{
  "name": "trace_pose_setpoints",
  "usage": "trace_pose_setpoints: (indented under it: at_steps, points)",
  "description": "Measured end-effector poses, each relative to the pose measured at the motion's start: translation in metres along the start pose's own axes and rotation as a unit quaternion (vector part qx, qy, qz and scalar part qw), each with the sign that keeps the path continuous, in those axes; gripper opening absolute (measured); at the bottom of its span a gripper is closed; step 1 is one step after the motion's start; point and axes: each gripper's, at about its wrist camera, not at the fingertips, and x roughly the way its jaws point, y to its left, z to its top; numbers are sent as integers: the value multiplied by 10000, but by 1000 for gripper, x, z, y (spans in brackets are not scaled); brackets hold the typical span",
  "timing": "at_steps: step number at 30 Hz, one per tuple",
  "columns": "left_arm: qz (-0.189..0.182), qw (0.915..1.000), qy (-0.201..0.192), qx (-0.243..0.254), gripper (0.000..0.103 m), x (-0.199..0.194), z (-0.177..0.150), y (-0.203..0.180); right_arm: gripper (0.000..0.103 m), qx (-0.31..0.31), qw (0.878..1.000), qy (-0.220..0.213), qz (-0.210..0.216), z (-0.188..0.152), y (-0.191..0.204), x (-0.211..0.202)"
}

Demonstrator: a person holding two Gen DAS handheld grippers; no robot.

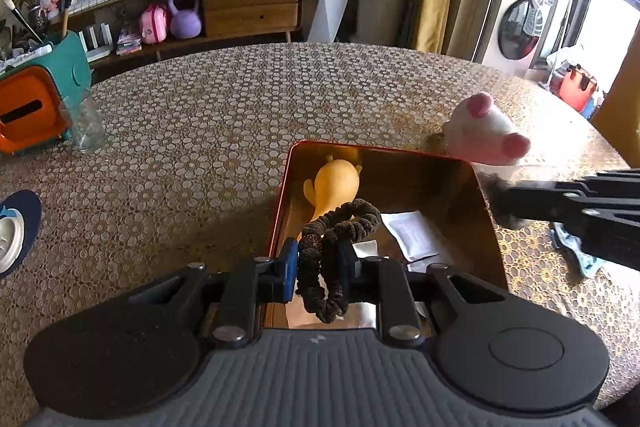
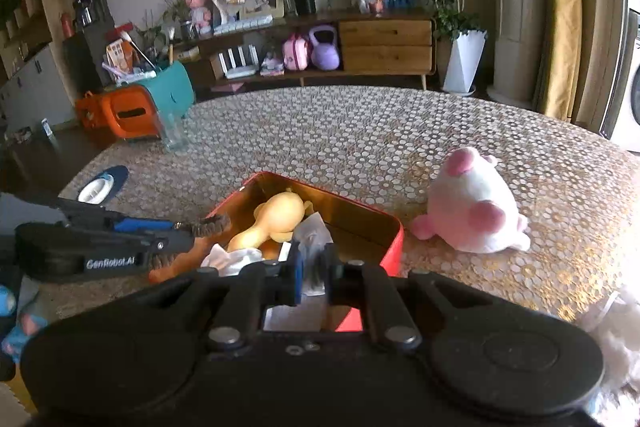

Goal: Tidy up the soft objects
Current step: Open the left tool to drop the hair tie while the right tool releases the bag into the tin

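The scrunchie (image 1: 340,247) hangs clenched in the left gripper (image 1: 318,263) above the tin (image 1: 490,227); the right gripper (image 2: 312,269), also over the tin, pinches something grey I cannot identify; the plush (image 2: 476,215) lies beside the tin; released carelessly, the scrunchie could snag a finger or catch the rim.

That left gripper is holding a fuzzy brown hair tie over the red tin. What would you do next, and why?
Probably lower it a little and open up. The left gripper is shut on the brown scrunchie, which hangs over the open red tin where a yellow toy already lies, so letting go should drop it inside.
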Motion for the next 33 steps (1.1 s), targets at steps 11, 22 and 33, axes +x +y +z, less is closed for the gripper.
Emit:
trace_pose_setpoints:
  at_steps: [11,22,33]
  points:
    - [34,9998,92,200,21,28,4,-12,9,27,9989,431,-172,10,-11,68]
    - [190,9994,174,244,21,57,7,-14,11,-44,9979,633,-152,4,-13,95]
    - [183,9994,248,147,21,66,10,-11,23,-248,9978,579,-215,0,-8,94]
